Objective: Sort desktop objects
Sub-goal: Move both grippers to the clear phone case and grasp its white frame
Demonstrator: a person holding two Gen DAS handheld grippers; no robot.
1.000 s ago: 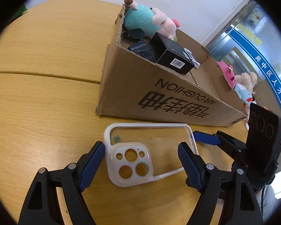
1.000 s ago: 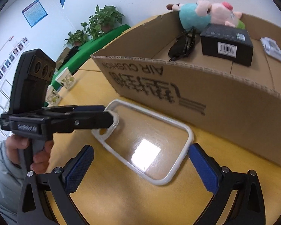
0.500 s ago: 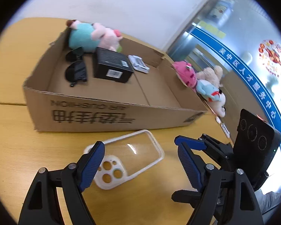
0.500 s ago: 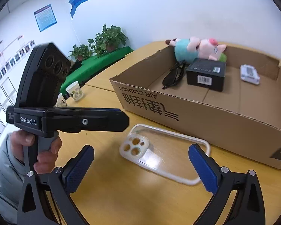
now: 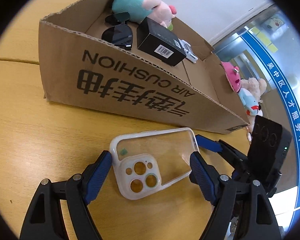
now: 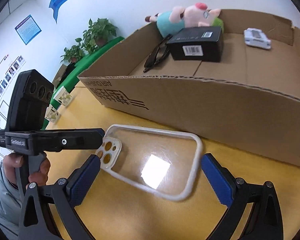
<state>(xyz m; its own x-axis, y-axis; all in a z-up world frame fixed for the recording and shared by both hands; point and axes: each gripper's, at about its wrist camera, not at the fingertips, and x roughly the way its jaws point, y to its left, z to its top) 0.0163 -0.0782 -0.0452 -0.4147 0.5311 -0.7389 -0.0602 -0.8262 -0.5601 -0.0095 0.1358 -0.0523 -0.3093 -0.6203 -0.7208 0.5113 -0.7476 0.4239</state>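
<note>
A clear phone case with a white rim (image 5: 156, 160) lies flat on the wooden table, camera cut-outs toward me. My left gripper (image 5: 151, 167) is open and straddles the case, its blue pads close to or touching the case's two sides. In the right wrist view the same case (image 6: 154, 158) lies between the pads of my open right gripper (image 6: 150, 177). The left gripper (image 6: 56, 140) shows there from the side at the case's camera end. The right gripper (image 5: 270, 150) shows in the left wrist view beyond the case's right side.
A low cardboard box (image 5: 130, 92) stands just behind the case, also in the right wrist view (image 6: 210, 108). It holds a plush pig (image 5: 138, 6), sunglasses (image 5: 118, 34), a black carton (image 5: 160, 44) and a small white item (image 6: 257, 39). More plush toys (image 5: 248, 92) sit at its far right.
Both grippers have come down and closer to the case after being raised half a second ago. The left gripper's pads now sit beside the case. The case lies in the same spot.
</note>
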